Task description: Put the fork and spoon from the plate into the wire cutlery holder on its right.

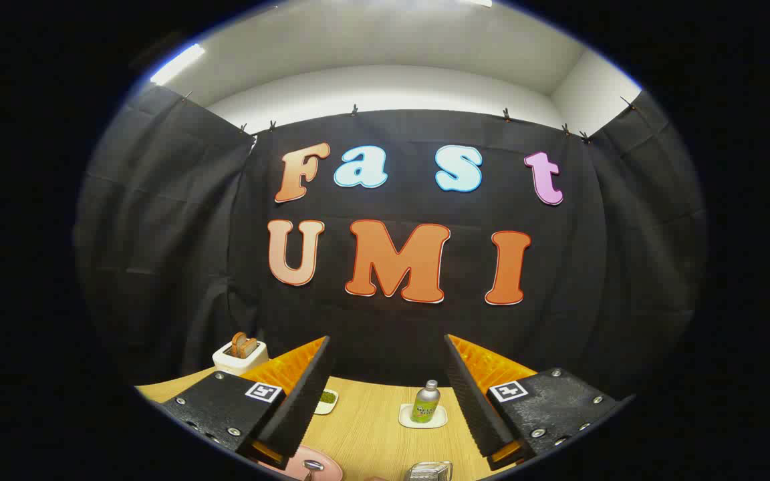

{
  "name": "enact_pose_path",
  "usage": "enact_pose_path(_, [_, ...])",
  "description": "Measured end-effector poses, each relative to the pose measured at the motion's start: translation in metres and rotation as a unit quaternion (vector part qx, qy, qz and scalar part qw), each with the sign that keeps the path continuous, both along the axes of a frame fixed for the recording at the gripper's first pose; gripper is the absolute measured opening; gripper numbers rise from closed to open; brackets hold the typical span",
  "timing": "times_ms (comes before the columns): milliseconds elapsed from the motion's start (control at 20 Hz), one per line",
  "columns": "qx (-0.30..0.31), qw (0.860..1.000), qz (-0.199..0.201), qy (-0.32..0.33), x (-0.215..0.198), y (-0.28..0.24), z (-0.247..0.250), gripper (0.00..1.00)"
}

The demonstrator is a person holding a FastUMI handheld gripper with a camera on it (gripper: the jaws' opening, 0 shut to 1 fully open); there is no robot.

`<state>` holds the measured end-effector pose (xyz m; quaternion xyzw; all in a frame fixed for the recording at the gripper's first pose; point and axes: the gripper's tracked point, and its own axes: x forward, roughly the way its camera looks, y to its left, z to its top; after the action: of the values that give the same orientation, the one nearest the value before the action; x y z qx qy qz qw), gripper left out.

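1. Your tool rides high with its two fingers spread wide and nothing between them, aimed more at the booth wall than at the bench.
2. Low and just inside the left finger sits the pink plate, with a spoon bowl showing on it; you cannot see the fork from this height.
3. Further right, close to the right finger, the top of the wire cutlery holder peeks in.
4. Beyond the fingers stand a toaster, a small dish and a bottle on a coaster; leave these alone.
5. Nothing looks moved yet, so start with the pick-up: tip the tool down until the plate sits between the fingers.
6. Line the fingers across the spoon handle, not along it, then lower and close.
7. Lift clear of the plate rim before swinging right to the holder.
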<state>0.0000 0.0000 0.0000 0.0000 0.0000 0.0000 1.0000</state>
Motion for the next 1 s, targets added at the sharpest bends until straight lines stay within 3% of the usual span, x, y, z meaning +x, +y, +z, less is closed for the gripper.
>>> enact_pose_path(1000, [-0.002,0.998,0.026,0.055,0.014,0.033,-0.043,0.97])
